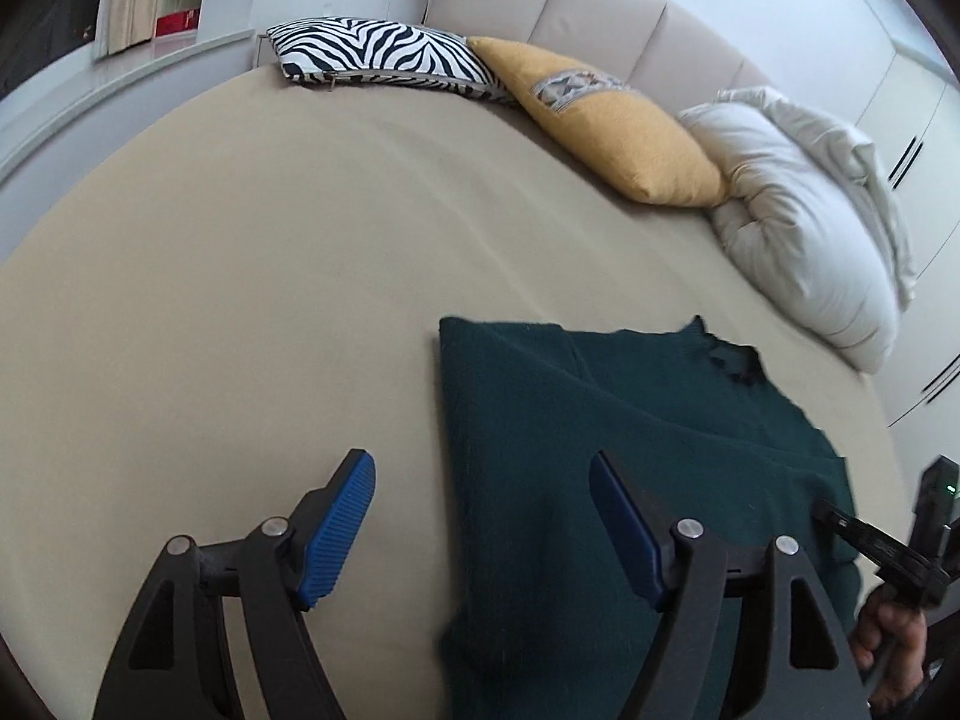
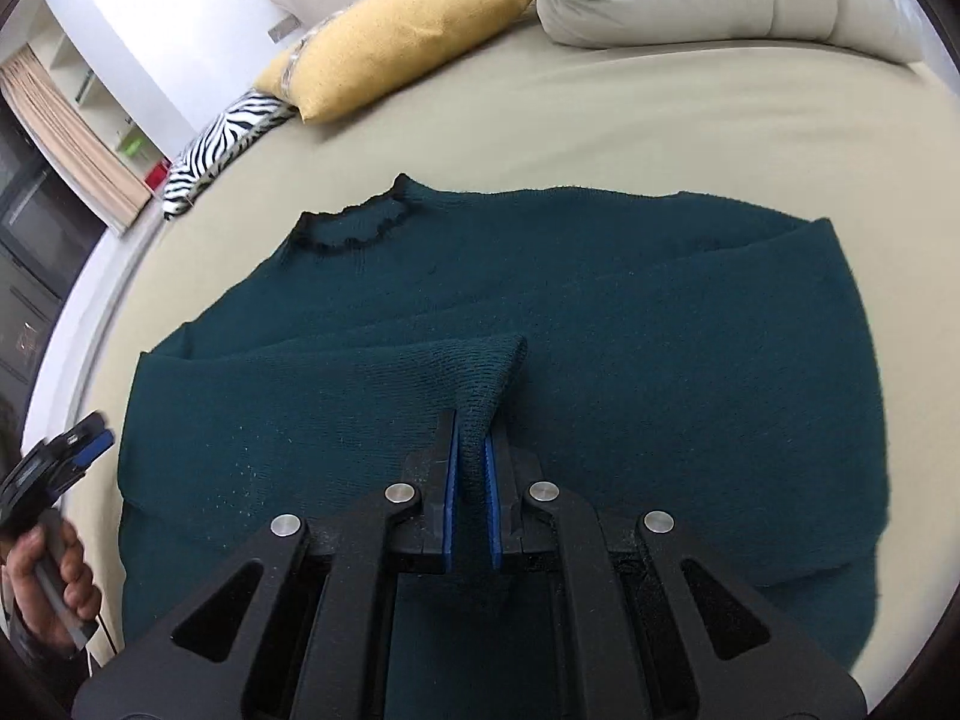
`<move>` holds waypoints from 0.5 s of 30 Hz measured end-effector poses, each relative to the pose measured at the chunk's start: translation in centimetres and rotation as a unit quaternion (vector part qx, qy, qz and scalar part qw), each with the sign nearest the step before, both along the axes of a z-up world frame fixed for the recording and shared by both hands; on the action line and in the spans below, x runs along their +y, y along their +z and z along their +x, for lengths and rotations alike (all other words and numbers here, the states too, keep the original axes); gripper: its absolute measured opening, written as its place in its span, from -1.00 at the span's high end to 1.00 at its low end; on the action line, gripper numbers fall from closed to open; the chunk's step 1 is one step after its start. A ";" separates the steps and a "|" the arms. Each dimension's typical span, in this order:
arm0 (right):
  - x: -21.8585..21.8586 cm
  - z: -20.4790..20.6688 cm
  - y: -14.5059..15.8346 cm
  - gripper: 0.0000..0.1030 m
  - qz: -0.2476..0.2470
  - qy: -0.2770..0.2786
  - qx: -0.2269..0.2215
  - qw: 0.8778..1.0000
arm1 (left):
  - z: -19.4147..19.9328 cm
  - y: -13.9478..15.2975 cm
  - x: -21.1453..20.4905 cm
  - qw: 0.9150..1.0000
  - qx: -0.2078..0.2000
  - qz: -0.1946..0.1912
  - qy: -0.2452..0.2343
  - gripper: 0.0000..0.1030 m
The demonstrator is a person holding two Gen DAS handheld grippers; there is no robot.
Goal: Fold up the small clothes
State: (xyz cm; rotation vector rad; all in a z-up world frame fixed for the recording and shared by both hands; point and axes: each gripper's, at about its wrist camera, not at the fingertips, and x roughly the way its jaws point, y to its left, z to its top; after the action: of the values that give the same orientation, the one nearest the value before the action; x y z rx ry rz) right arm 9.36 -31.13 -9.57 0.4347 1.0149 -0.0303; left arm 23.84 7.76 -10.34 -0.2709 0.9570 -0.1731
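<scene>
bed [image 1: 210, 276] | sweater [image 2: 600, 312] flat ahead of both jaws, neck far end | right gripper [image 2: 472, 468] pinches cuff, nearer | left gripper [image 1: 480, 534] spread, straddling sweater's left edge

Both wrist cameras look steeply down along their own fingers, close over the bed [image 1: 210, 300]. Beyond both fingertips lie the same dark green sweater [image 1: 570, 420] and yellow pillow [image 2: 390, 42].
</scene>
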 end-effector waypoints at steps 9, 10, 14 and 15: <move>1.2 -0.3 1.4 0.88 -0.046 0.026 -0.029 0.998 | 2.6 -1.7 -2.4 0.999 0.011 0.049 -0.013 0.80; 1.3 -0.5 1.9 0.88 -0.048 0.025 -0.033 0.998 | 2.5 -1.6 -2.3 0.999 0.009 0.046 -0.013 0.82; 1.3 0.0 2.1 0.88 -0.052 0.019 -0.025 0.998 | 2.7 -1.8 -1.7 0.999 0.002 0.045 -0.004 0.83; 1.3 0.2 1.4 0.88 -0.051 0.017 -0.014 0.998 | 2.8 -2.2 -1.5 0.999 0.004 0.043 0.000 0.83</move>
State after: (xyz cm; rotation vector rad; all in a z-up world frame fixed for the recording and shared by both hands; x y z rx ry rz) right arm 9.55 -29.86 -8.22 0.3239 0.9886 -0.0450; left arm 26.68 6.26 -12.57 -0.1918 0.9697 -0.1306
